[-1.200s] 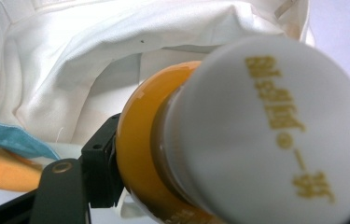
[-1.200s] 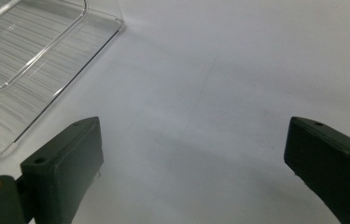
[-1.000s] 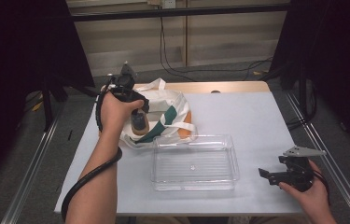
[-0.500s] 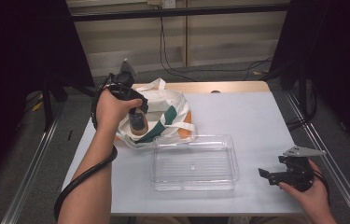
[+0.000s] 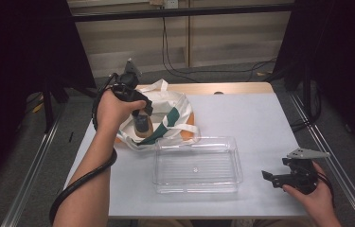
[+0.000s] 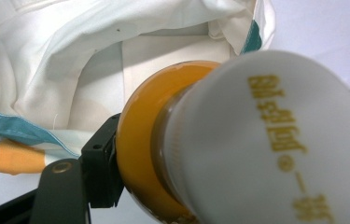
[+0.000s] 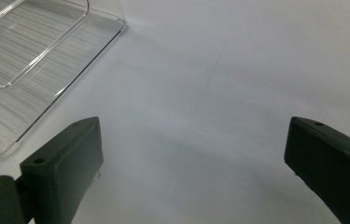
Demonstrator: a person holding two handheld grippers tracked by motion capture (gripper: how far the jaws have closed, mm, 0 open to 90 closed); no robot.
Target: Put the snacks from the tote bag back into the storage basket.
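Bottle (image 6: 238, 149) sits clamped in the left gripper (image 5: 139, 116) above the bag (image 5: 165, 101), apparently headed for the empty tray (image 5: 196, 165); right gripper (image 5: 291, 176) rests wide open, holding nothing.

On the white cap (image 6: 275, 140) of the orange bottle (image 6: 140, 154) that my left gripper (image 6: 84, 182) holds I see gold print, upside down from where I look. I cannot make the characters out. I find no other text anywhere.

bottle (image 6: 238, 140) body hidden behind its white cap, cut off by frame edge, cap lettering blurred
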